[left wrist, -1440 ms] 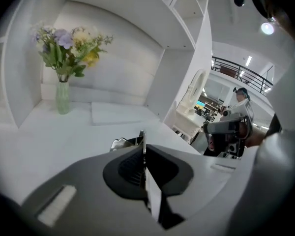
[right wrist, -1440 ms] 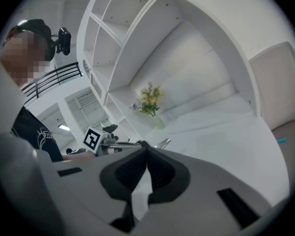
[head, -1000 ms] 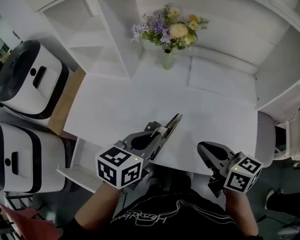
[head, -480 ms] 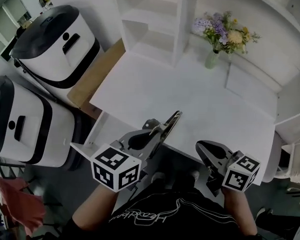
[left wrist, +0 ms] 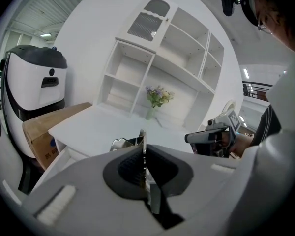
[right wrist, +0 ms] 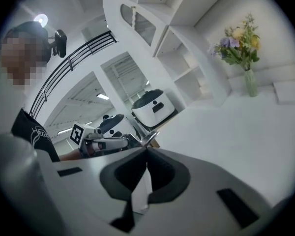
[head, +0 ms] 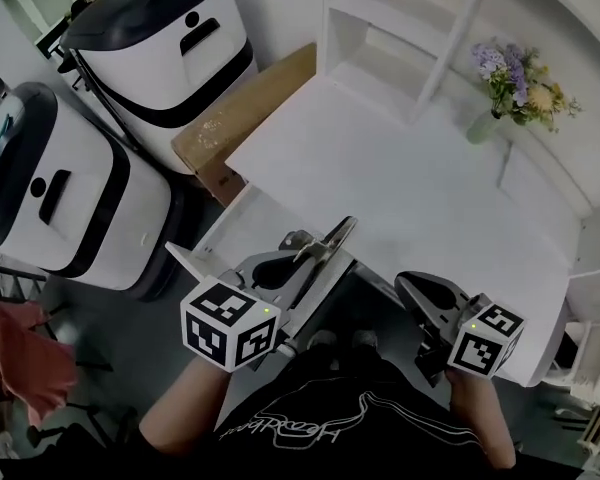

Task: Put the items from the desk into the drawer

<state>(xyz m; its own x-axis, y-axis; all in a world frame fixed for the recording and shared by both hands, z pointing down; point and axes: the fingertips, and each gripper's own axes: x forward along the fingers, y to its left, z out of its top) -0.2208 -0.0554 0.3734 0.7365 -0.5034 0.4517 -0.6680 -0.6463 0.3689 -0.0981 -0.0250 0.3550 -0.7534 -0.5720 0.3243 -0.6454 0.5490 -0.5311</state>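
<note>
My left gripper (head: pixel 312 261) is clamped shut on a thin shiny metal tool (head: pixel 336 239), whose tip sticks out past the jaws above the near edge of the white desk (head: pixel 400 198). The white open drawer (head: pixel 205 253) sits just left of it. My right gripper (head: pixel 412 290) hangs near the desk edge, jaws pressed together with nothing between them.

A thin silvery metal item (head: pixel 328 245) sits edge-on, clamped between the jaws of the left gripper (head: pixel 305 265). Its tip slants up over the near edge of the white desk (head: pixel 410 188). The white drawer (head: pixel 212 236) stands pulled out just left of it, below the desktop.
</note>
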